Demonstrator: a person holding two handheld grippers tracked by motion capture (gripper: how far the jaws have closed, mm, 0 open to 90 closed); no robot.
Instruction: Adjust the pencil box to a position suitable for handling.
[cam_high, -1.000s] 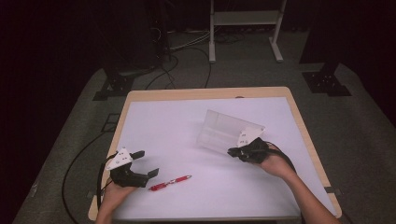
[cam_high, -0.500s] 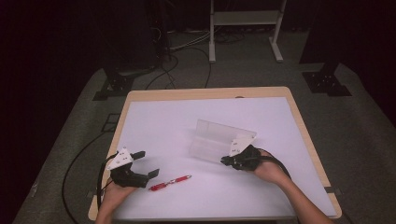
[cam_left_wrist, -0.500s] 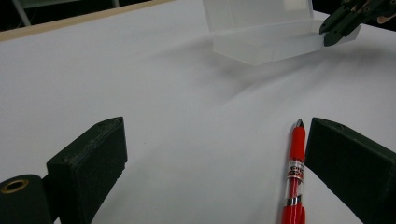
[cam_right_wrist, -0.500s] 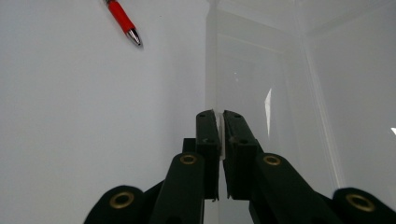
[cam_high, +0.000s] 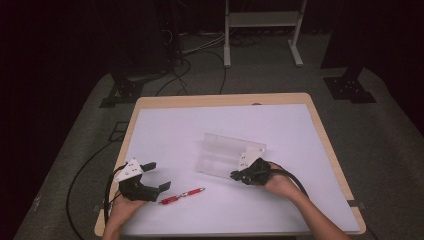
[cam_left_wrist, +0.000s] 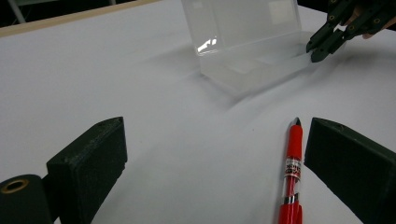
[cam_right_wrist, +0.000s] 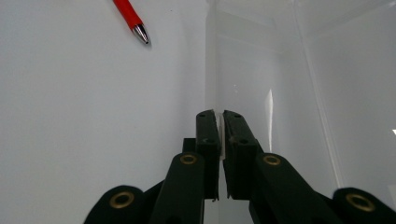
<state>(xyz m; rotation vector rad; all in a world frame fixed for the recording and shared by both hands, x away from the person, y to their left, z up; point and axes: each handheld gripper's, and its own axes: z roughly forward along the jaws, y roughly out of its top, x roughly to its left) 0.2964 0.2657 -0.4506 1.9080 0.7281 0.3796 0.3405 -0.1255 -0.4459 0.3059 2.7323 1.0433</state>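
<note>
The clear plastic case (cam_high: 231, 155), lid up, has slid leftward and down toward the frame's middle, dragged by the right gripper (cam_high: 239, 175), whose jaws are clamped on its front wall; that brings it nearer the red pen (cam_high: 182, 195) at lower left. The left gripper (cam_high: 156, 175) waits wide open, touching nothing, the pen just beside one jaw.
</note>
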